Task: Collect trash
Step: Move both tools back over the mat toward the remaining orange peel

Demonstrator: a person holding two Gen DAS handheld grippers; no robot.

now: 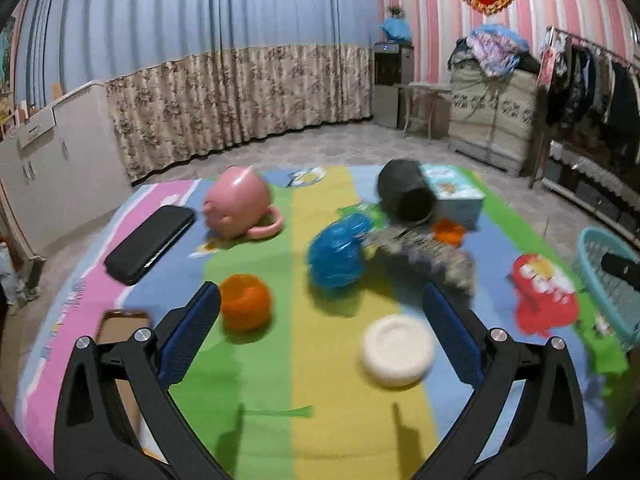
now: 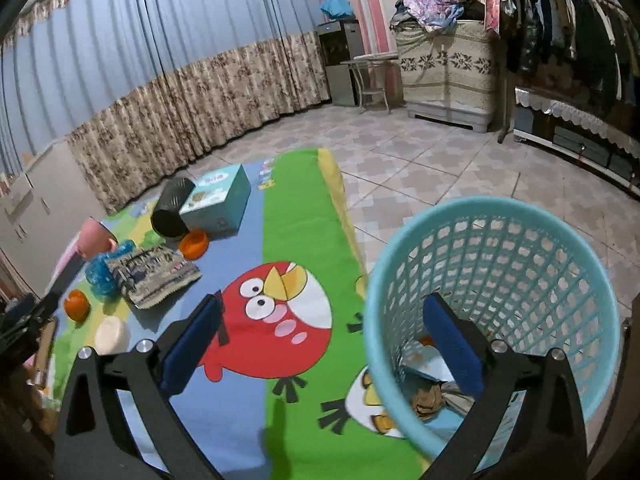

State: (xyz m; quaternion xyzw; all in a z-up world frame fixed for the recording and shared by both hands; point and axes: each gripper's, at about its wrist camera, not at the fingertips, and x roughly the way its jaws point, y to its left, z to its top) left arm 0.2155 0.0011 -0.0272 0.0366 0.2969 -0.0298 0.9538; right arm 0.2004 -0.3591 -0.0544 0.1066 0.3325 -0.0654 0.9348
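Observation:
My left gripper (image 1: 320,340) is open above the cartoon play mat (image 1: 320,420), with nothing between its blue pads (image 1: 188,344). Just ahead of it lie an orange cup (image 1: 246,300), a white round lid (image 1: 398,352), a crumpled blue plastic bag (image 1: 336,254) and a patterned wrapper (image 1: 428,256). My right gripper (image 2: 320,344) is open and holds nothing; its right finger hangs over the rim of the teal mesh basket (image 2: 500,204). In the basket lie a crumpled brown scrap (image 2: 430,398) and a bluish paper (image 2: 428,364).
On the mat's far side are a pink mug (image 1: 238,204) on its side, a black phone case (image 1: 150,244), a black cylinder (image 1: 406,194), a teal box (image 1: 456,192) and a small orange bowl (image 1: 450,230). Tiled floor (image 2: 420,168), curtains, cabinets and a clothes rack surround the mat.

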